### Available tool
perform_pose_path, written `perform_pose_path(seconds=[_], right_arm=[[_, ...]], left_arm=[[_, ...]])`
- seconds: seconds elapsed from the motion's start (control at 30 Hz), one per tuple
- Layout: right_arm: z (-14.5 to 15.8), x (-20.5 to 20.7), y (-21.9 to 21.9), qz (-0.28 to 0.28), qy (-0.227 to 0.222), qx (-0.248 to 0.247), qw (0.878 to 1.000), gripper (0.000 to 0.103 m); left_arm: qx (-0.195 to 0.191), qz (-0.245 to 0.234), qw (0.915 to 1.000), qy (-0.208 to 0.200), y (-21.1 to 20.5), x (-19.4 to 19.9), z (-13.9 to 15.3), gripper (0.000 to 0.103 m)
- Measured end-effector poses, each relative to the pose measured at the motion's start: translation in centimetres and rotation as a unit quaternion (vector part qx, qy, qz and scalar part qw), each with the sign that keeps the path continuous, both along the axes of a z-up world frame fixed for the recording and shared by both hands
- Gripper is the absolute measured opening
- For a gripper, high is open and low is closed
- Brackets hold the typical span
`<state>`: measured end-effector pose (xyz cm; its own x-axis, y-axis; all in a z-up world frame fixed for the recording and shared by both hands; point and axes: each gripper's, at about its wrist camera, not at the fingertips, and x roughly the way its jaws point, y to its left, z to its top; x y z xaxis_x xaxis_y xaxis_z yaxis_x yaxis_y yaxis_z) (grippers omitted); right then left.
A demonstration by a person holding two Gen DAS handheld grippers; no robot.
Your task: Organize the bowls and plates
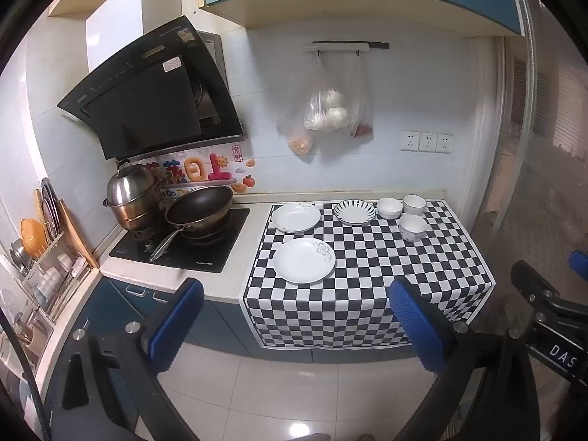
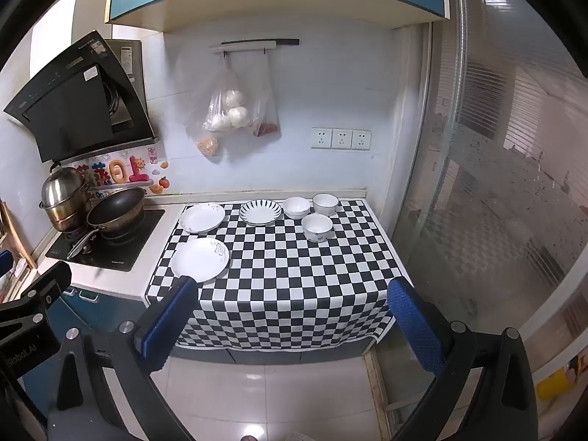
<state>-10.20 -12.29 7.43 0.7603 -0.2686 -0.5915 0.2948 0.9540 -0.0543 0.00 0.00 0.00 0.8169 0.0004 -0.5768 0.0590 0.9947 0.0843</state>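
Three plates and three bowls are sitting on the black-and-white checkered cloth that is covering the bench, and nothing is being touched yet.

The plates: a round white ceramic plate with a grey flower print is lying nearest the front left, a second white plate with a faint leaf sprig is resting behind it near the wall, and a smaller white plate with dark radial stripes on its rim is sitting just to the right of that one.

The bowls are clustering at the back right: a low plain white bowl, a taller white bowl with a dark rim line beside it, and a white bowl with a small blue pattern standing in front of those two.

All six look like glazed ceramic, so I am judging them stiff, fairly heavy, slick and breakable. A plate is probably best pinched at its raised rim; a bowl across its wall, one pad inside and one outside.

The left gripper is hanging spread wide, well short of the bench, holding nothing. The right gripper is likewise spread wide and empty, its left blue pad overlapping the flower-print plate only in view, not touching it.
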Motion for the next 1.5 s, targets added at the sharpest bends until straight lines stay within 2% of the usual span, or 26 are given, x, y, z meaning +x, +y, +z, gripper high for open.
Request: perform_pose_path(seconds=[1.5], right_arm=[[-0.1, 0.1, -1.1, -0.007, -0.005, -0.005, 1.0, 0.103]], left_arm=[[0.002, -0.004, 1.0, 0.008, -0.9, 0.5, -0.6, 0.103]])
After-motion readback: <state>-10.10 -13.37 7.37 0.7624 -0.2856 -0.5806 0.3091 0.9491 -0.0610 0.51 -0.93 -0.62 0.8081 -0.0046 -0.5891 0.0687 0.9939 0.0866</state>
